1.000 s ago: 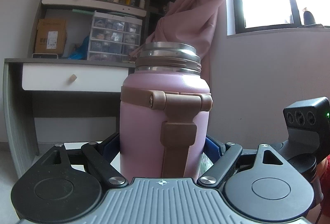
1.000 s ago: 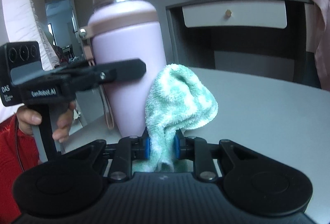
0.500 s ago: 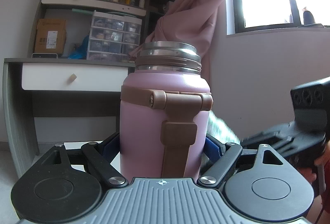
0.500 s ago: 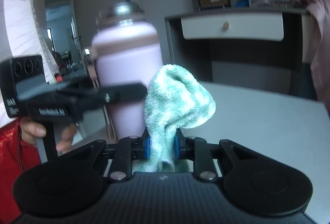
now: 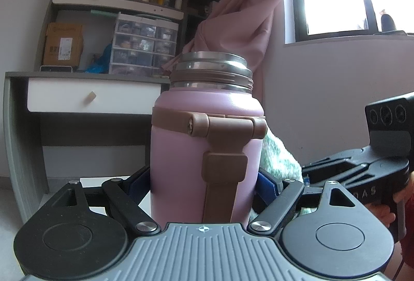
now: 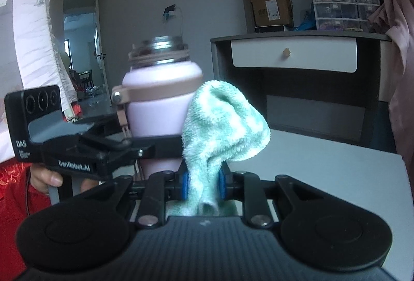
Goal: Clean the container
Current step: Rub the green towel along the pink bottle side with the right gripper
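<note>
A pink bottle [image 5: 181,151] with a brown strap band and an open steel mouth stands upright between my left gripper's [image 5: 203,182] blue pads, which are shut on its lower body. In the right wrist view the same bottle [image 6: 160,102] rises at centre left with the left gripper's black finger [image 6: 155,149] across it. My right gripper [image 6: 203,185] is shut on a fluffy green cloth [image 6: 222,125], whose bunched end lies against the bottle's side. From the left wrist view the cloth [image 5: 278,154] peeks out at the bottle's right, with the right gripper's body [image 5: 362,164] behind it.
A grey tabletop [image 6: 323,167] lies under both grippers. Behind stand a desk with a white drawer [image 5: 90,97], shelves with a plastic drawer unit [image 5: 145,48], a pink curtain [image 5: 240,9] and a bright window. A person's hand [image 6: 46,177] in a red sleeve holds the left gripper.
The right gripper has carried the cloth up beside the bottle, so the cloth now shows at the bottle's right in the left wrist view. The bottle and left gripper stayed still.
</note>
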Motion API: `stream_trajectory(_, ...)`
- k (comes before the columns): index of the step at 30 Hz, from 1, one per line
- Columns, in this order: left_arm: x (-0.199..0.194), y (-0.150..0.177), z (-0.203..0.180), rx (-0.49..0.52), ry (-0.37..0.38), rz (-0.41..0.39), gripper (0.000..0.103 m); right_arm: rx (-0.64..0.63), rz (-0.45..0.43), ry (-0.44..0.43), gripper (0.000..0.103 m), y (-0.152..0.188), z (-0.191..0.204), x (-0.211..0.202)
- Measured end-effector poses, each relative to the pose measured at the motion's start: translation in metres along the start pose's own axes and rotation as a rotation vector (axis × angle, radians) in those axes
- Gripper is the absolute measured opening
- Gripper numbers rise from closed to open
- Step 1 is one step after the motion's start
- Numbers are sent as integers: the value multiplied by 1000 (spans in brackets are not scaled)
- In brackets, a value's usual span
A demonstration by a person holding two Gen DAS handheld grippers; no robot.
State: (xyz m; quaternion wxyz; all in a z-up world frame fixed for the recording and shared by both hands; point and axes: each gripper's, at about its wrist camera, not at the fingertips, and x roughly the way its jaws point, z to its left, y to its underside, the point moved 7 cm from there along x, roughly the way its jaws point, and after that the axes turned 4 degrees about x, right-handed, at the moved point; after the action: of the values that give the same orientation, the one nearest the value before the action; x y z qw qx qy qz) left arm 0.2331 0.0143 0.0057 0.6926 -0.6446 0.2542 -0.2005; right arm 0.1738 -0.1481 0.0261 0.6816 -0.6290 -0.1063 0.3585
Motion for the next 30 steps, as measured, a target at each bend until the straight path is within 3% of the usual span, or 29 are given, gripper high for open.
stream_trajectory(16,2,0,1,-22,2,-7,84,33,118,6,22,40,3,11)
stream_trajectory(30,-1,2,1,-34,-3,-7,85,72,133,16,22,50,4,5)
